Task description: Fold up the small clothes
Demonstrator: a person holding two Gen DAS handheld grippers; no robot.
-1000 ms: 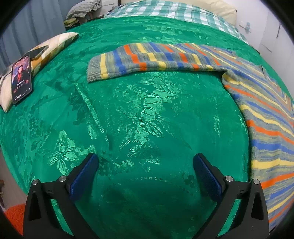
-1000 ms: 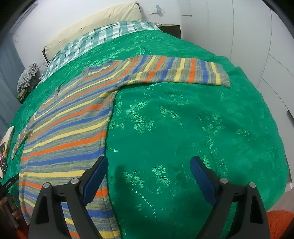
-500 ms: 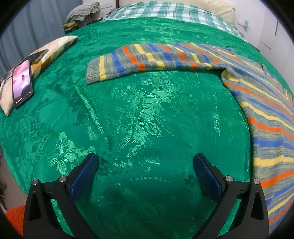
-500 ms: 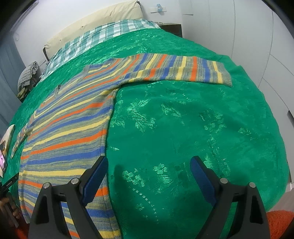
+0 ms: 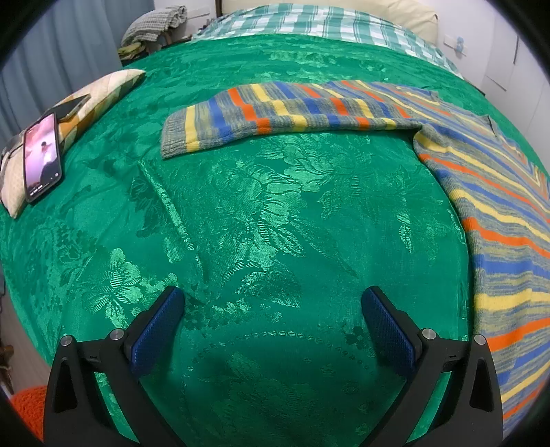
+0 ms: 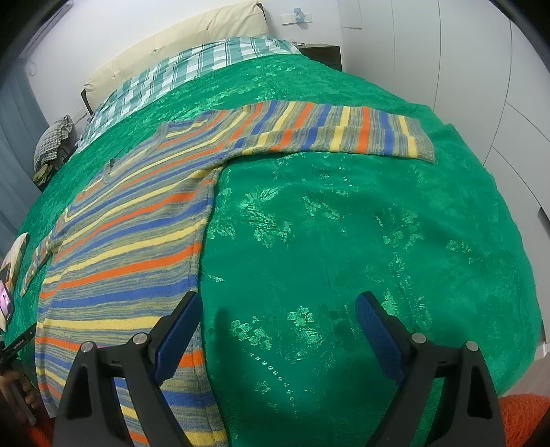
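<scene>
Now both the left gripper (image 5: pixel 271 323) and the right gripper (image 6: pixel 276 326) hover spread wide and empty above the green bedspread (image 5: pixel 261 213), where the striped sweater (image 6: pixel 130 240) lies flat, sleeves outstretched.

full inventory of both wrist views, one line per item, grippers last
striped sweater: 1, orange/yellow/blue/grey, flat on bed, sleeves spread out
bedspread: 1, green floral, covers bed
plaid sheet: 1, teal/white, head of bed
headboard: 1, cream, against wall
phone: 1, screen lit, on cushion
cushion: 1, cream patterned, bed's left edge
left gripper: 1, black, blue pads, open, over bedspread
right gripper: 1, black, blue pads, open, at sweater's edge
</scene>
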